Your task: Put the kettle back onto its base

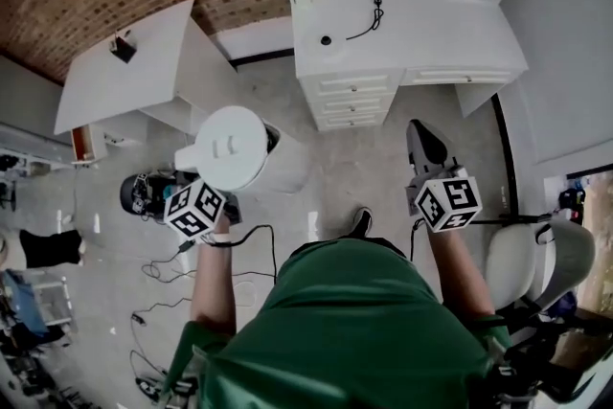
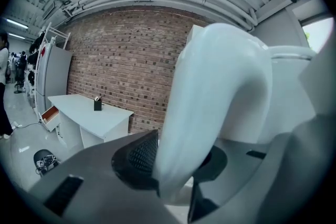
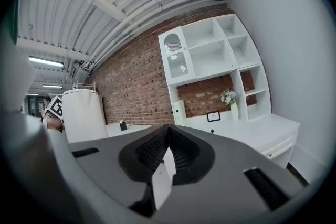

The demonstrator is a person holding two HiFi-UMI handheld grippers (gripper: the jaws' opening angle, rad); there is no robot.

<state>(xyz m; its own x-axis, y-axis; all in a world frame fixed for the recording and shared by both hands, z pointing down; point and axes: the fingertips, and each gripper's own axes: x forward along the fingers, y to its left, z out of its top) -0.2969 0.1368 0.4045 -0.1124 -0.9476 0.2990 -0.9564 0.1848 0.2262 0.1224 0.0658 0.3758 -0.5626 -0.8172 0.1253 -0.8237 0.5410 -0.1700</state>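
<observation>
Between the left gripper [image 2: 178, 168] jaws sits the curved handle of the white plastic electric kettle [image 2: 220, 92], clamped tight (its body held up above the grey floor [image 1: 364, 168]); the right gripper [image 3: 168, 152] jaws are pressed together on nothing; beyond them, well apart, stands a white desk with drawers [image 3: 262, 131].

even bright indoor light, ceiling strip lights glowing, strong fisheye bending at edges, near surfaces softly blurred
</observation>
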